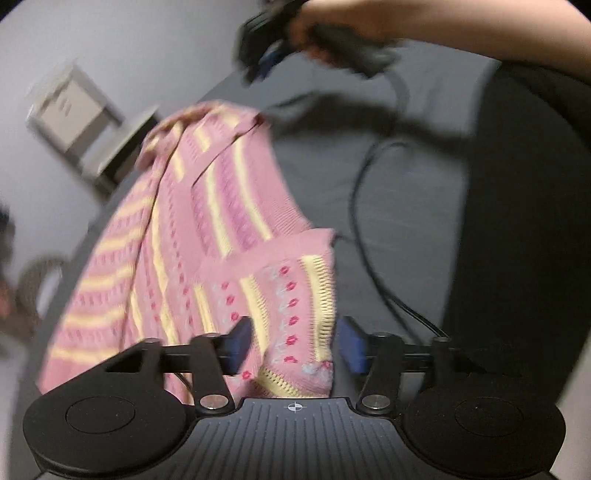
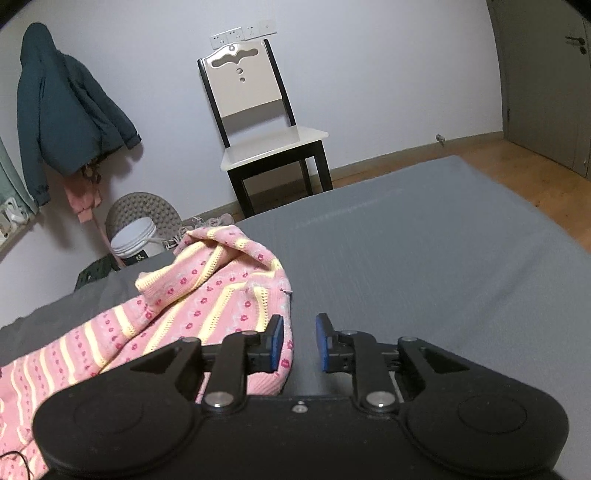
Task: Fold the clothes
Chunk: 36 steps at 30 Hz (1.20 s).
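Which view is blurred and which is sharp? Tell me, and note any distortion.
Left wrist view: motion-blurred, the pink sweater, the chair and the hand above all smeared; only the left gripper is fairly crisp. Right wrist view: sharp, with the sweater's knit pattern, chair and hanging jacket clear. Both show fisheye bending and dark corners.

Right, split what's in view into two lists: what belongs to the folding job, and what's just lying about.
Belongs to the job:
pink striped sweater
grey bed surface it lies on
left gripper, open around a fold of the sweater
right gripper, open beside the sweater's edge

Just lying about:
chair
dark green jacket hanging on the wall
white bucket
black cable
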Motion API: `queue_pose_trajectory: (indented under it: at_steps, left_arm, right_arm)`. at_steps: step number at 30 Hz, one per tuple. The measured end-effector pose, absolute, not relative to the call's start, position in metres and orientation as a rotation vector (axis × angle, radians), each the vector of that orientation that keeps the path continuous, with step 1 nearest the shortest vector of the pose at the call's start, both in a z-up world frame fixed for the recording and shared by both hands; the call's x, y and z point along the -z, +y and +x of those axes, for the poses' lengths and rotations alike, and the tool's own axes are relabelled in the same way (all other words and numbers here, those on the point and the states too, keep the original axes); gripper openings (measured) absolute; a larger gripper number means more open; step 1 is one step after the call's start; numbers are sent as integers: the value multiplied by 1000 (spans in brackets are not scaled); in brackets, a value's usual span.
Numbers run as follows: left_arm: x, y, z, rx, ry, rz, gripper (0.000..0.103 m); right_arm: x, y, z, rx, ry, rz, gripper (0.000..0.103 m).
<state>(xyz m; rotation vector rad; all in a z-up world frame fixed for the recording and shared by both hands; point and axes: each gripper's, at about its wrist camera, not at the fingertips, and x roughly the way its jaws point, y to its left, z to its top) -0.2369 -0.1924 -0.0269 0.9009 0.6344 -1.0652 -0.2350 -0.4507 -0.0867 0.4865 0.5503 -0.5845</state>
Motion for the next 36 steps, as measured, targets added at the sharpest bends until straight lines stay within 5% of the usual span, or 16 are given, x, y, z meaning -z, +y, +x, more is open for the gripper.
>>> queue_pose_trajectory:
  at_steps: [2, 4, 7, 15, 22, 25, 31, 33, 35, 36]
  left_arm:
    - [33, -197, -220, 1060, 689, 846, 46]
    - [41, -203, -209, 1074, 732, 873, 19]
    - [43, -204, -179, 1080, 874, 698, 13]
    - [56, -173, -98, 947, 1066, 308, 13]
    - [62, -170, -80, 929, 1106, 236, 14]
    - [64, -168, -73, 947, 1129, 191, 14]
    - [63, -164, -68, 984, 1125, 197, 14]
    - [60, -165, -64, 989, 1123, 211, 14]
    - [57, -165, -59, 990, 1121, 226, 14]
    - [56, -167, -57, 987, 1121, 236, 14]
  right_arm:
    - [89, -452, -234, 582, 557, 490, 20]
    - [91, -456, -231, 578, 557, 497, 20]
    - [93, -460, -227, 570, 554, 511, 20]
    - [96, -462, -215, 519, 585, 509, 20]
    - [76, -410, -213, -150, 621, 402, 27]
    - [75, -363, -217, -496, 704, 270, 41]
    - [100, -313, -207, -648, 865, 163, 40]
    - [111, -307, -196, -617, 897, 136, 37]
    - [119, -304, -185, -600, 903, 134, 11]
    - [120, -307, -182, -603, 893, 165, 8]
